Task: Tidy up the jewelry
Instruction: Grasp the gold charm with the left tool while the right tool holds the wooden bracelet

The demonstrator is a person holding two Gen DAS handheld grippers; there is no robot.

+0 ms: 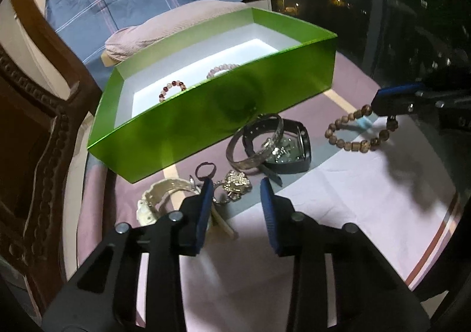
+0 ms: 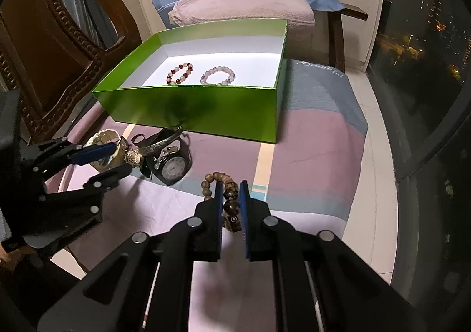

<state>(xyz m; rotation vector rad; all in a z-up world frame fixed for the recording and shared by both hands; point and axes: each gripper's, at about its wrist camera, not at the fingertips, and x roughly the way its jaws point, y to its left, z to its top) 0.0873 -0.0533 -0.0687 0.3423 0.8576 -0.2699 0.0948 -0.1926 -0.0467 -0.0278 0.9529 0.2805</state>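
Wooden bead bracelet [image 2: 225, 185] hangs pinched in our right tongs [image 2: 231, 185], at five o'clock of the green box [image 2: 206, 114] holding two bracelets. Our left tongs [image 1: 237, 182] gape empty over the jewelry pile [image 1: 265, 141].

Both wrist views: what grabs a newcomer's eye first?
The bright green box at the back of the cloth, with two bead bracelets on its white floor. Then the right gripper, shut on a wooden bead bracelet in front of the box, and the open left gripper over the jewelry pile.
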